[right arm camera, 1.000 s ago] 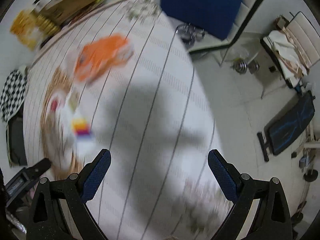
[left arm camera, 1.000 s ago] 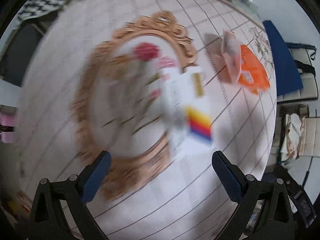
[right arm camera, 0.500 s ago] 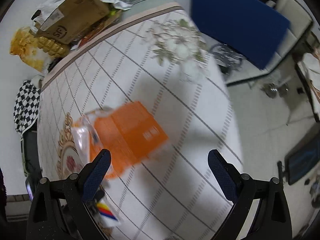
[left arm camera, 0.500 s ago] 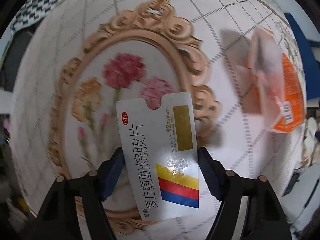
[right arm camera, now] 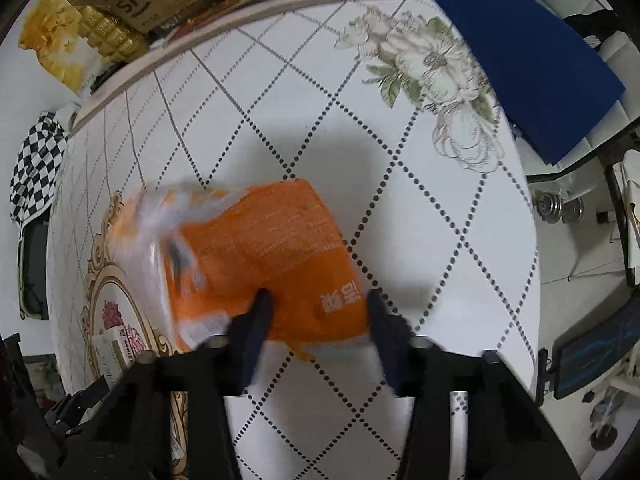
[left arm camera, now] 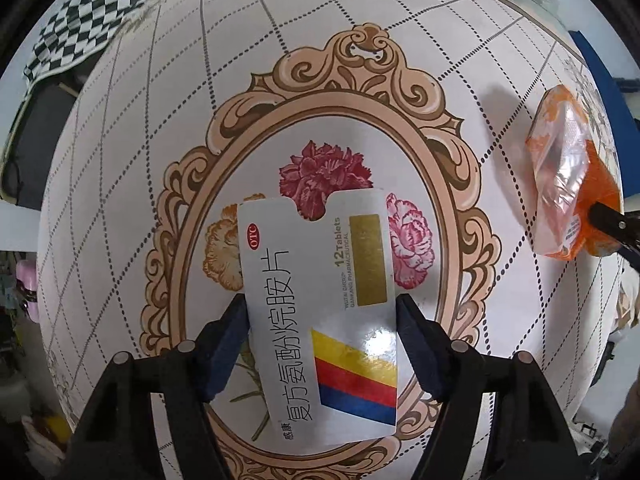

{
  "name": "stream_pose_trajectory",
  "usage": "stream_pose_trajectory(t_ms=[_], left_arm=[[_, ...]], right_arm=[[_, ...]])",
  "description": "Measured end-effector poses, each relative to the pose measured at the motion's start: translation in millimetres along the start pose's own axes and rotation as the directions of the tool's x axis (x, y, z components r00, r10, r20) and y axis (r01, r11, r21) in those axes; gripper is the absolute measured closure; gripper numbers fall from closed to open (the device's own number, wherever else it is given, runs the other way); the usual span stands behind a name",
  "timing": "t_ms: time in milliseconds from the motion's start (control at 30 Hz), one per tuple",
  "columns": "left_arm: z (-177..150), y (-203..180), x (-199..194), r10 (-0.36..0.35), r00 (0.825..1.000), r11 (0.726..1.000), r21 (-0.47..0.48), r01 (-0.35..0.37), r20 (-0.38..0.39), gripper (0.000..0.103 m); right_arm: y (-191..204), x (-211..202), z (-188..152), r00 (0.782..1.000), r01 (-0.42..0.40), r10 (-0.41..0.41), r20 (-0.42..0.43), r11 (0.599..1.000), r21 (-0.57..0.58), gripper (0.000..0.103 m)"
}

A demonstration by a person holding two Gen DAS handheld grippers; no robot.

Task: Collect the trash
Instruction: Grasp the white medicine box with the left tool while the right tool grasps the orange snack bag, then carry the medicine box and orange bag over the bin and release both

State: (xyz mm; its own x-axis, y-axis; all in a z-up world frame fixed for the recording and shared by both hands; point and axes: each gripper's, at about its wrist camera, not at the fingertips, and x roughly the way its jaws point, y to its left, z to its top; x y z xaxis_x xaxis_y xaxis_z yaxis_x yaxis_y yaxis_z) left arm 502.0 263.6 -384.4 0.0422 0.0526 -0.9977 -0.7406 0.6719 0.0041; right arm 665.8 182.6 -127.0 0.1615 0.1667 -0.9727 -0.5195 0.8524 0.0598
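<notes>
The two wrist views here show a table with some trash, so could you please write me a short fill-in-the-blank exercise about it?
1. The left hand-held gripper has its fingers on either side of a white medicine ____.
2. The stripes on the medicine box are yellow, red and ____.
3. The right hand-held gripper is closing around a plastic bag coloured ____.
4. The tablecloth under the box shows flowers inside an ornate oval ____.

Missing words: box; blue; orange; frame

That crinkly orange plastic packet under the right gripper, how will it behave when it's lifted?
The orange plastic packet looks thin and creased, so probably light and floppy. Its glossy film may slip while the right gripper closes over its edge; expect sagging.
</notes>
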Motion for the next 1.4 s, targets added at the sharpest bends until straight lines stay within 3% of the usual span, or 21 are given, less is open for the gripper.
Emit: stream_pose_trajectory(t_ms=[67,133,400,633,900,1100,1267,1400], left_arm=[[-7,0,-8,0.004,1.000,1.000,0.010,-0.004,0.022,0.033],[-12,-1,-20,0.016,0.999,0.999,0.030,-0.018,0.052,0.033],[-56,-8,-86,0.021,0.981,0.993,0.106,-0.042,0.195,0.033],[-108,21,-134,-0.035,0.961,0.984,0.175,-0.014,0.273,0.033],[-199,69,-159,-0.110,0.944,0.967,0.254,0.029,0.311,0.033],[-287,127,-178,-0.187,0.928,0.947,0.311,0.082,0.323,0.033],[-348,167,-183,-0.219,0.930,0.930,0.352,0.107,0.296,0.033],[-379,192,-178,-0.227,0.939,0.923,0.365,0.122,0.260,0.033]], right_arm=[[-1,-9,-7,1.000,-0.018,0.018,0.019,1.000,0.009,0.082],[0,-18,-13,0.999,-0.025,0.024,0.039,1.000,0.010,0.089],[-3,-74,-62,0.992,-0.043,0.040,0.122,0.999,0.019,0.091],[4,-122,-145,0.986,-0.070,0.065,0.155,0.997,0.027,0.092],[27,-176,-280,0.979,-0.077,0.068,0.191,0.996,0.041,0.092],[51,-212,-409,0.972,-0.066,0.046,0.230,0.995,0.076,0.093],[76,-230,-524,0.974,-0.067,0.039,0.221,0.990,0.120,0.093],[89,-227,-588,0.982,-0.082,0.056,0.180,0.987,0.141,0.093]])
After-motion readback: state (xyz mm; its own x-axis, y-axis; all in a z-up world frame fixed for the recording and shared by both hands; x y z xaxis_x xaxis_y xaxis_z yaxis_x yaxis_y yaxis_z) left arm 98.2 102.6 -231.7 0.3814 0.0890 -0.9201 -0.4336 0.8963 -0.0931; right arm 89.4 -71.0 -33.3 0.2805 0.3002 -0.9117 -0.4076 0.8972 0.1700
